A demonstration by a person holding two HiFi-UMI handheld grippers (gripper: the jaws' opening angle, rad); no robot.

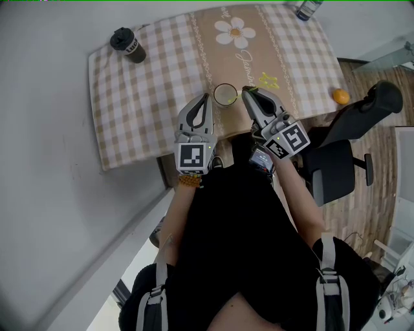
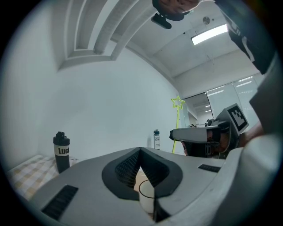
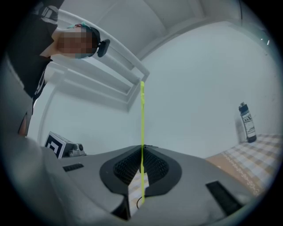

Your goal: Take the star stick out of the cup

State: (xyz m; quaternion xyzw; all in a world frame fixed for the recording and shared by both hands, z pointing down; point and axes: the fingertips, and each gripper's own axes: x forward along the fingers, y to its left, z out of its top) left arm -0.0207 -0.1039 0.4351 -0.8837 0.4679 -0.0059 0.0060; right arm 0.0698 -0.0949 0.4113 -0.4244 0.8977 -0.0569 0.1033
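Right gripper (image 3: 142, 148) clamped on the stick (image 3: 142, 114)
Left gripper (image 2: 140, 150) closed, empty, tips just beside the cup (image 1: 225, 95)

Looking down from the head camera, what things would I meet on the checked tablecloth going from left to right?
Black tumbler → cup → star stick, its yellow star showing → clear bottle at the far edge → orange.
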